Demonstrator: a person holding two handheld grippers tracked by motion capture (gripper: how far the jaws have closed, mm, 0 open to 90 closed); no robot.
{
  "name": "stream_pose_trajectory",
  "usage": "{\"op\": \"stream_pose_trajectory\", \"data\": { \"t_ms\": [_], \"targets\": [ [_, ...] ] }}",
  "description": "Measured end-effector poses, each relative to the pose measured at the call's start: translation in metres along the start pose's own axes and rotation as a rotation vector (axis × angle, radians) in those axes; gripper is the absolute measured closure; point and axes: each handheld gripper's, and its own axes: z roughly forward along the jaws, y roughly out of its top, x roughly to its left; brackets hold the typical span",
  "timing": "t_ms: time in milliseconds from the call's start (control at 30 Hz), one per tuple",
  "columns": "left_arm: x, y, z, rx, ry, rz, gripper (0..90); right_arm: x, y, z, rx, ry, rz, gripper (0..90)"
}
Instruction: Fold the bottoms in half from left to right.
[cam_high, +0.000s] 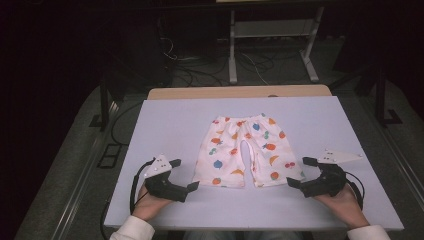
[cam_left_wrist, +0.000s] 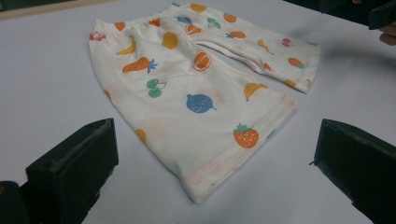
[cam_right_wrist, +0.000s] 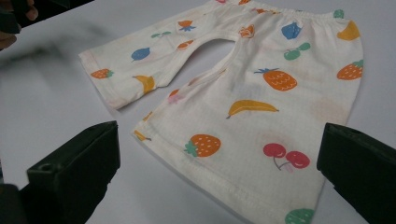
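Shorts (cam_high: 246, 151) with a fruit print lie spread flat near the middle of the bench (cam_high: 165, 120), waistband on the far side from the person and both leg hems pointing back toward the hands. Left tongs (cam_high: 192, 186) sit just off the hem corner of the shorts' left leg, right tongs (cam_high: 294, 183) just off the hem corner of the right leg; both stand wide open with nothing between their jaws, and neither touches the cloth yet.

The work in hand looks like the first grasp before a fold, so the approach matters more than speed. From the left gripper view, the shorts (cam_left_wrist: 196, 98) have their nearest hem corner lying between the two black jaws, a little ahead of them. The right gripper view gives much the same picture, with the hem of the shorts (cam_right_wrist: 243, 116) running across between the jaws.

Each pair of tongs would do best to come in low along the bench and slide the lower jaw under the hem edge (thin knit like this will probably bunch if pushed from above). Closing on both layers at the outer corners of the shorts, and on both sides together, should keep the legs from skewing. A bite well inside the stitched hem should slip less than one on the very edge.
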Motion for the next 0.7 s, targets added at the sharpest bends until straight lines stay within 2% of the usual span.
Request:
{"op": "stream_pose_trajectory", "data": {
  "t_ms": [700],
  "targets": [
    [0.003, 0.000, 0.005, 0.003, 0.004, 0.002, 0.0, 0.005, 0.024, 0.009, 0.039, 0.013, -0.029, 0.0]
  ]
}}
